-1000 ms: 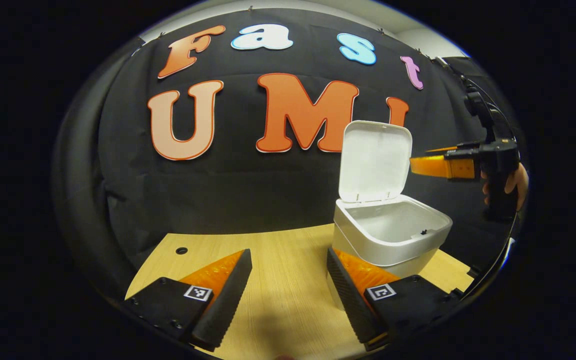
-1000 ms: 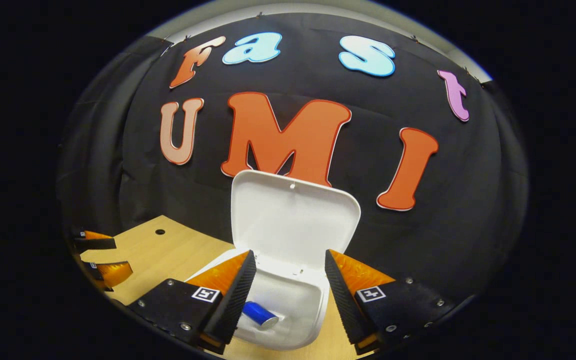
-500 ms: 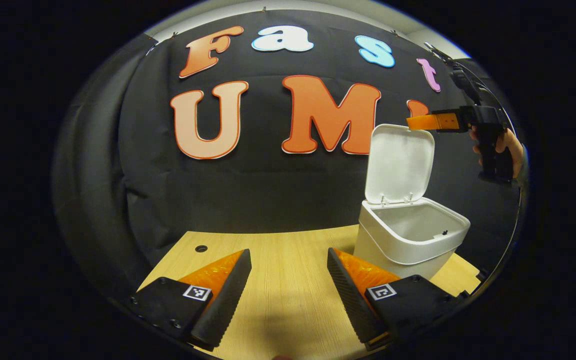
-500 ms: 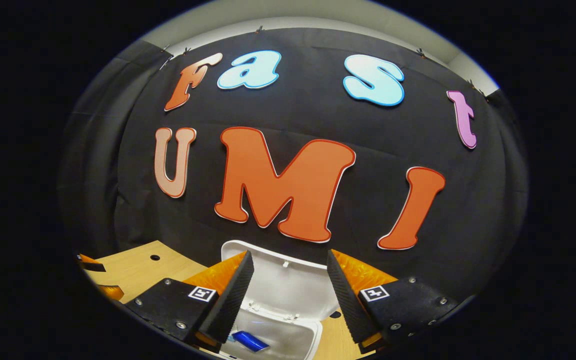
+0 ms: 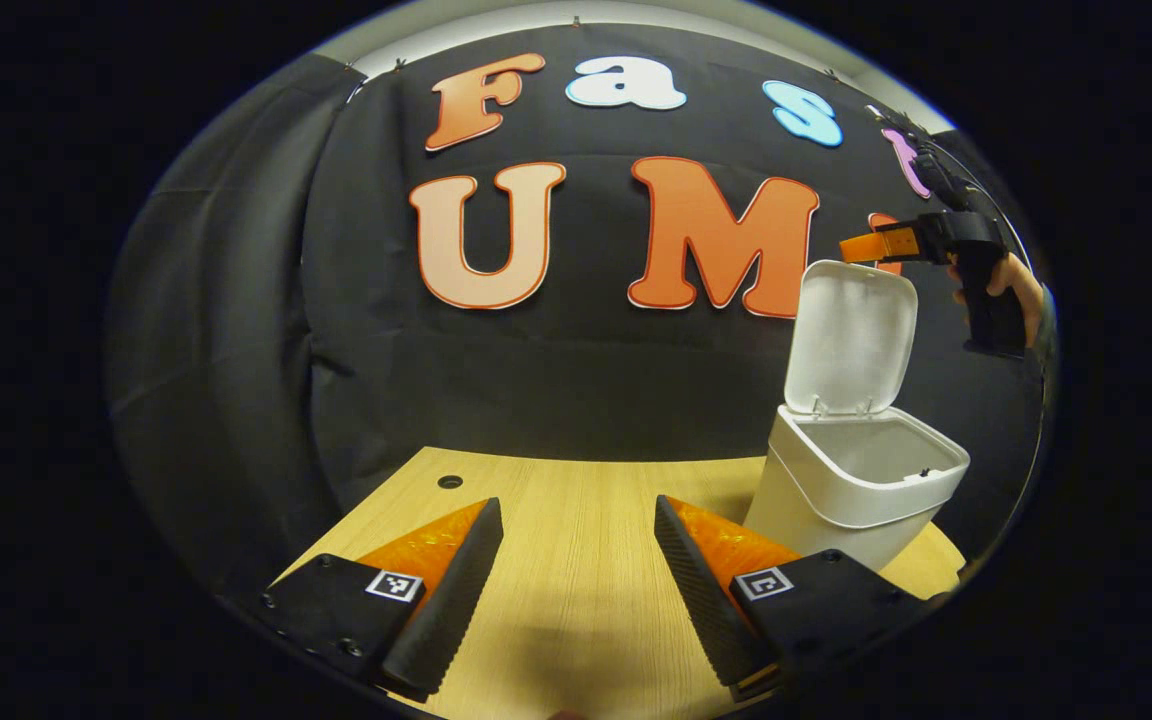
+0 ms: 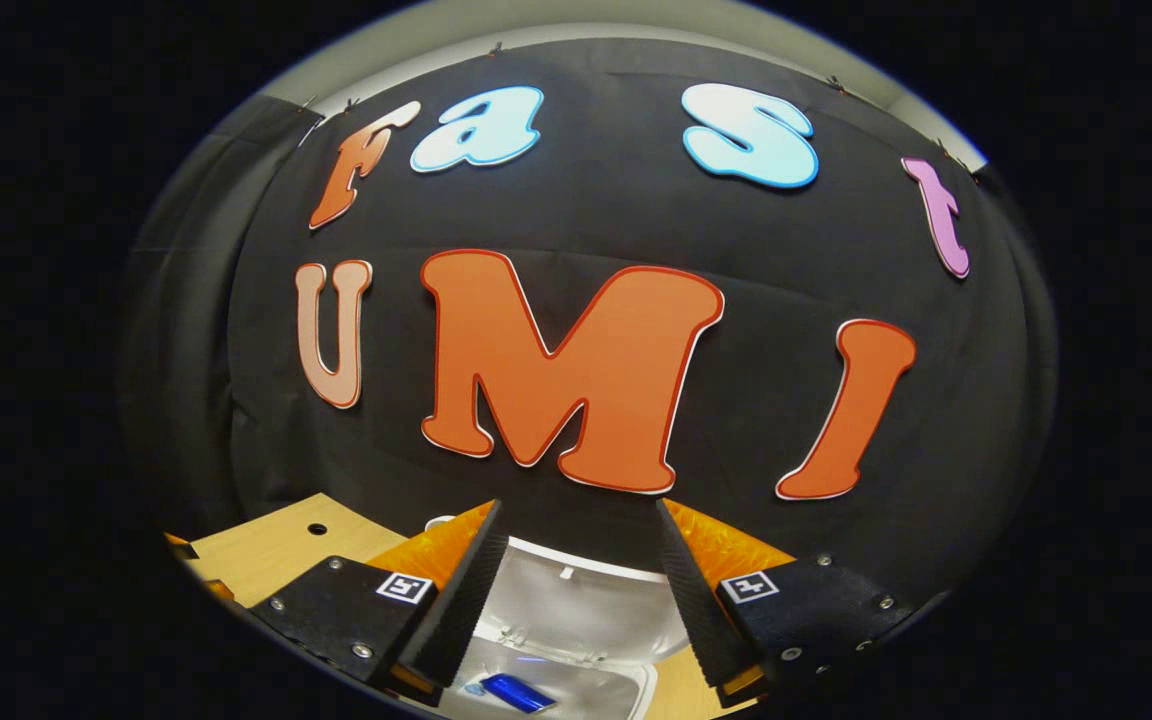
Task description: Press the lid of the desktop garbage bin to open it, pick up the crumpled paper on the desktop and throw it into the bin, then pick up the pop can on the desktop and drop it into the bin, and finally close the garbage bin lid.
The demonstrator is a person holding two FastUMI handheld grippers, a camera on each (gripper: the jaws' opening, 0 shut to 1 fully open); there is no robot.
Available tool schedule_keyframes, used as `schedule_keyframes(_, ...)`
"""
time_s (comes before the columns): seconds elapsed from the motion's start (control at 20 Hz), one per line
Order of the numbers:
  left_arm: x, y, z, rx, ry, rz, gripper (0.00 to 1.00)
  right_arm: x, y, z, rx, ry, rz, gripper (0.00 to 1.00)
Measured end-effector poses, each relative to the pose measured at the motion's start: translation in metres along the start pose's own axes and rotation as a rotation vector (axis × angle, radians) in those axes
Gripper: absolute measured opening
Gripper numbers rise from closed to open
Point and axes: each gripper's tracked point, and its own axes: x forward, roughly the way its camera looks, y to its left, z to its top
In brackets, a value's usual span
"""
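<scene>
On the far right of the wooden table (image 5: 576,600) stands the white bin (image 5: 851,495), its lid (image 5: 851,335) tipped up and standing almost upright. In the right gripper view a blue can (image 6: 516,692) lies inside the bin, at the bottom of the picture. The crumpled paper cannot be made out inside the bin, so whether it went in cannot be told from here; the stretch of table in view carries nothing but the bin. Judging by that, the opening and the can drop are done, and closing the lid is what remains.

The right gripper (image 6: 576,590) is wide open and holds nothing; it looks over the top edge of the raised lid. In the left gripper view it shows farther off, held in a hand (image 5: 1011,285), level with and just beside the lid's top edge, which suits a push to swing the lid down. The left gripper (image 5: 576,590) hangs low over the near table, jaws wide apart and empty, well apart from the bin.
</scene>
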Motion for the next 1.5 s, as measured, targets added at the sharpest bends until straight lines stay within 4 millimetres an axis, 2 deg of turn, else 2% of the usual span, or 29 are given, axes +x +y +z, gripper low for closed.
schedule_keyframes(0.15,-0.004,0.002,0.000,-0.003,0.003,0.003,0.98,-0.007,0.003,-0.004,0.046,0.022,0.009,0.89)
schedule_keyframes(0.5,-0.003,-0.005,-0.002,0.042,0.015,-0.054,0.97,-0.050,0.018,-0.020,0.081,0.060,0.034,0.89)
schedule_keyframes(0.65,-0.002,-0.011,-0.001,0.069,0.016,-0.089,0.97,-0.069,0.027,-0.035,0.116,0.099,0.055,0.89)
schedule_keyframes(1.0,0.003,-0.026,-0.013,0.077,0.068,-0.156,0.97,-0.107,0.041,-0.071,0.162,0.203,0.096,0.89)
schedule_keyframes(1.3,0.003,-0.044,-0.014,0.088,0.070,-0.202,0.97,-0.123,0.056,-0.110,0.217,0.297,0.126,0.89)
schedule_keyframes(1.5,0.001,-0.043,-0.014,0.096,0.067,-0.198,0.97,-0.121,0.059,-0.135,0.312,0.368,0.122,0.90)
